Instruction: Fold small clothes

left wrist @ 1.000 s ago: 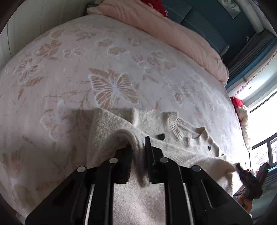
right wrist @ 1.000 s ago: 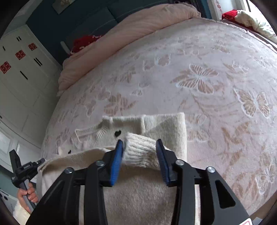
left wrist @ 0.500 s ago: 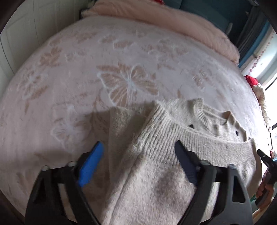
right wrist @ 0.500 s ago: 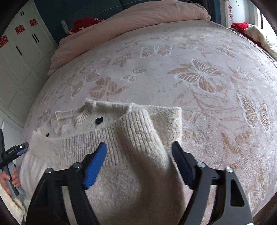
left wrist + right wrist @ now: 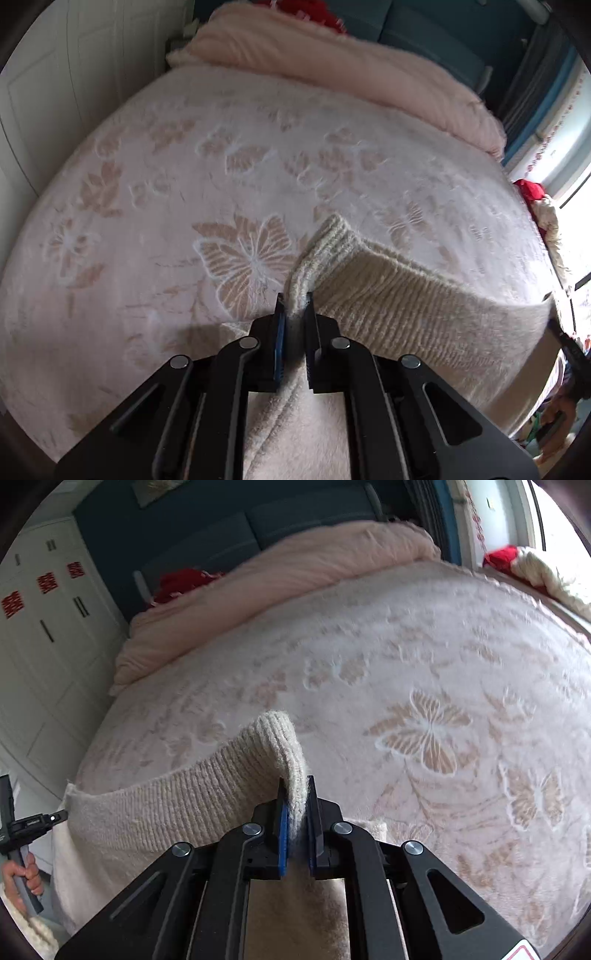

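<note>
With both corners of its ribbed hem pinched and lifted, a small cream knit sweater (image 5: 406, 306) hangs part-way through a fold above a bed blanket (image 5: 155, 206) patterned with butterflies. The left gripper (image 5: 294, 314) is clenched on the hem's left corner, a tuft of ribbing standing up just past its fingertips; the right gripper (image 5: 295, 797) is clamped on the opposite corner, where the knit curls over the tips. Between the two tools the ribbed band runs as a raised, fairly taut edge, held clear of the blanket, while the rest of the garment drops away beneath the cameras and out of sight. How many folds already lie in the cloth below cannot be told from these views. By the look of it, the work stands at mid-fold: the hem has been picked up but not laid down, so the carry across the body, the release and any smoothing or final folding appear to remain. Both grippers point forward over the bed at roughly the same height, side by side and well apart, fingers angled slightly downward. The person's left hand (image 5: 22, 875) shows at the edge of the right camera's view, wrapped round its tool's handle. A rolled pink quilt (image 5: 295, 576) lies across the far end of the bed
</note>
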Tool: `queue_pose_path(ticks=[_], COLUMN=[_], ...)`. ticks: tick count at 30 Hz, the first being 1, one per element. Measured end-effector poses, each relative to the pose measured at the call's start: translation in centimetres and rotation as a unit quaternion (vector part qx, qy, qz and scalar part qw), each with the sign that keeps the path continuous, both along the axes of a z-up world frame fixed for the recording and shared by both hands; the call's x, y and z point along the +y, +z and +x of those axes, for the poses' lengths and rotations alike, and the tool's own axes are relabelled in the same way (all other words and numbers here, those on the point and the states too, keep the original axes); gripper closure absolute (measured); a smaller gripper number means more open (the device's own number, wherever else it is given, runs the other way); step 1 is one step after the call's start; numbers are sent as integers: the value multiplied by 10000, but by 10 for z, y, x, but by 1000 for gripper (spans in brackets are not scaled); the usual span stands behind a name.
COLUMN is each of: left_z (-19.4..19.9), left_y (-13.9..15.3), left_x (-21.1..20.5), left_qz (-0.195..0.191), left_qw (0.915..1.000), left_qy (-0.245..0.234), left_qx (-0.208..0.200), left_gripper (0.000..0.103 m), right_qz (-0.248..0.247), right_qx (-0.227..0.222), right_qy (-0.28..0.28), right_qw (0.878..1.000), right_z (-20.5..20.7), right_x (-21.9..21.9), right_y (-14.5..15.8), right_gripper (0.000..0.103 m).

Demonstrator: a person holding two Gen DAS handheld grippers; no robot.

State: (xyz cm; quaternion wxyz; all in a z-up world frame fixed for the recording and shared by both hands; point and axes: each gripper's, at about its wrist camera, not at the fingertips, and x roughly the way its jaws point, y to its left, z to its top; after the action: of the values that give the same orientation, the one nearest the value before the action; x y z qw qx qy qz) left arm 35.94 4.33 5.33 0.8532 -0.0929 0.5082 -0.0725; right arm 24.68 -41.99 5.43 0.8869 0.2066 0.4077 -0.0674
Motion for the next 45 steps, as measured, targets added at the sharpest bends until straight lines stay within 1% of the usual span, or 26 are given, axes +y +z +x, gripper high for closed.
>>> queue_pose_path(ticks=[2,3,4,5,6,8,9,11,13,17,20,23,25,26,27,28,29,31,33,35,36,38,40,42,44,45], left_z=[15,17,15,10,-1,-24,-42,-80,-112,-160,-174,-177,-174,-172,-172,-172,-173,-176,-180,-181,-179,-181,-188,-190,-183,-174], left_y=[-39,-58,-66,-67,-61,-43,-30,-10,-2,-21,-44,-55,-59,-60,-57,-53,-49,-41,-38,-51,-64,-79,-62,-31,-5,10], left_x=[-6,-8,-9,-8,-4,2,5,11,15,21,26,30,29,29,30,32,36,44,50,59,64,69,63,48,32,18], left_qz=[157,436,645,637,469,390,325,140,78,4,-57,-257,-305,-295,-263,-266,-308,-234,170,353,235,69,66,261,298,253], left_qw=[9994,9982,9968,9969,9983,9991,9993,9988,9986,9996,9995,9979,9974,9972,9970,9968,9967,9966,9959,9943,9934,9908,9943,9973,9985,9987], left_qy=[42,145,222,249,242,174,107,36,-5,77,320,597,641,669,708,733,738,775,879,946,941,1006,862,666,380,174], left_qx=[299,375,421,394,250,31,-142,-469,-522,-287,3,63,155,185,175,169,170,177,156,341,618,899,624,174,-239,-397], left_gripper=[92,91,88,86,83,69,58,48,33,31,31,35,60,68,85,96,98,102,103,103,103,103,103,103,102,99], right_qz=[-85,-190,-185,-142,-108,-246,-329,-479,-361,74,518,792,726,785,851,817,723,529,304,176,234,297,-10,-407,-449,-393], right_qx=[620,796,701,486,298,-97,-179,-125,68,462,521,437,436,442,348,157,41,-166,-20,607,1071,1084,850,572,269,200], right_qy=[-110,-214,-305,-353,-349,-330,-286,-175,-148,-207,-232,-340,-409,-438,-465,-453,-435,-400,-362,-334,-184,-247,-433,-537,-388,-258], right_qw=[9980,9964,9969,9981,9989,9991,9989,9986,9992,9987,9970,9953,9956,9950,9947,9955,9964,9977,9989,9974,9938,9934,9954,9961,9979,9987], right_z=[17,18,12,3,-9,-47,-62,-102,-135,-179,-183,-175,-168,-164,-164,-167,-169,-176,-177,-171,-164,-167,-168,-168,-157,-146], right_x=[-1,0,1,1,1,4,7,12,16,27,33,36,38,37,36,34,34,32,27,18,16,14,17,22,31,35], right_y=[-42,-50,-47,-39,-27,2,9,15,6,-30,-51,-60,-60,-59,-54,-42,-31,-8,-8,-43,-71,-75,-45,-15,10,16], right_gripper=[94,93,90,84,69,46,41,37,35,34,34,37,71,80,85,86,88,89,89,89,86,80,76,70,68,55])
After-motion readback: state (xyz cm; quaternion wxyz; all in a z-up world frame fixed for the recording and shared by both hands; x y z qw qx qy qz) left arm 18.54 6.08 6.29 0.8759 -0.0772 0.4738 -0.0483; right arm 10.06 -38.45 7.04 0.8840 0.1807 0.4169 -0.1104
